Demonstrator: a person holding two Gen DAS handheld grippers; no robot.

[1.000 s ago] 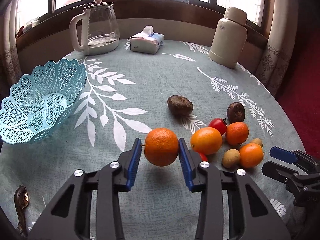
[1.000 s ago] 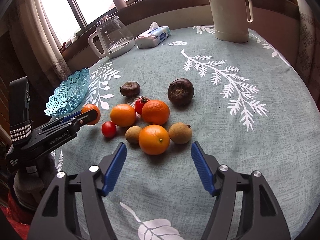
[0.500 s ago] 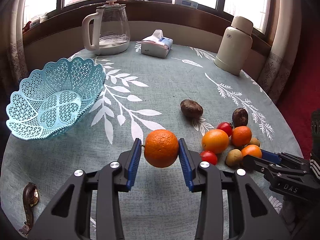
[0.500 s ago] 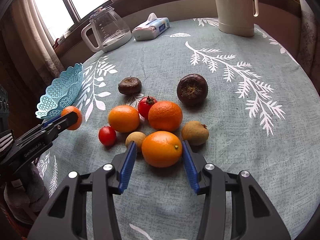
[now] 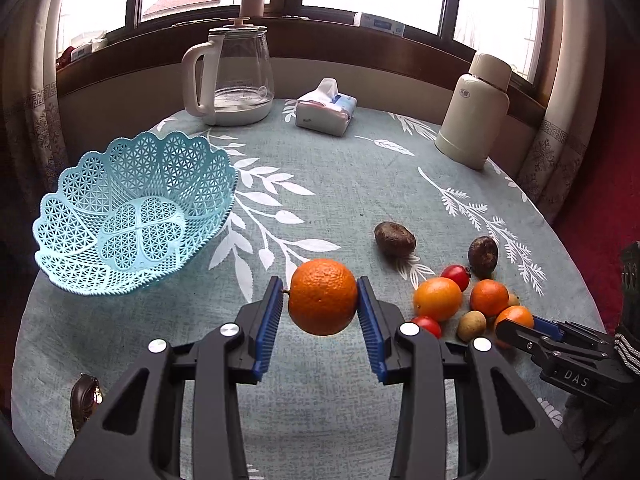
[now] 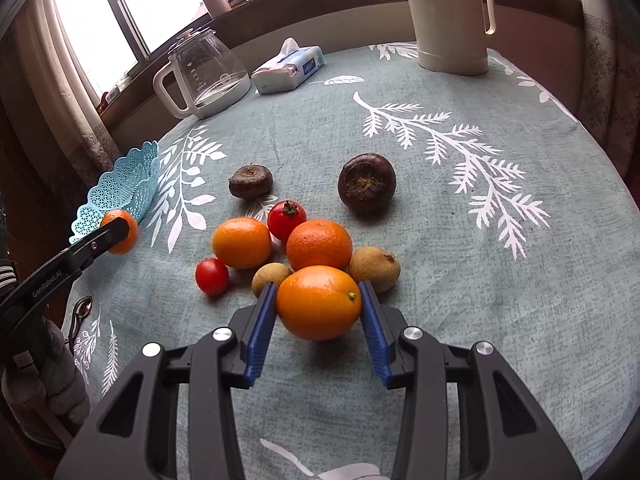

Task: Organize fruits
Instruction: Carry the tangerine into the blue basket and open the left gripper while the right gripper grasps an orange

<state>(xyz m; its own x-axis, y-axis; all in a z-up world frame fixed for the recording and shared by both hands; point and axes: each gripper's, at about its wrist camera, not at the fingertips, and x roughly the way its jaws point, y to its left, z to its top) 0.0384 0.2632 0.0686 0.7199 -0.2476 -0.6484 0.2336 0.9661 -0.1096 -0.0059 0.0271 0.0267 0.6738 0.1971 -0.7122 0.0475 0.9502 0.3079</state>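
The left tongs (image 5: 322,300) are gripping an orange (image 5: 322,296) clear above the surface (image 5: 340,184), just right of the blue basket (image 5: 132,216) — which is sitting empty. The right tongs (image 6: 319,308) are pressing both blue pads against a second orange (image 6: 319,302) that is resting on the cloth at the near edge of the fruit cluster — another orange (image 6: 319,244) is lying just behind it.

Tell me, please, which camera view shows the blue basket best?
The left wrist view. There the blue basket appears whole, with its open inside and patterned bottom visible and nothing in it. The right wrist view shows only part of its scalloped rim at the left edge, behind the left tool's orange.
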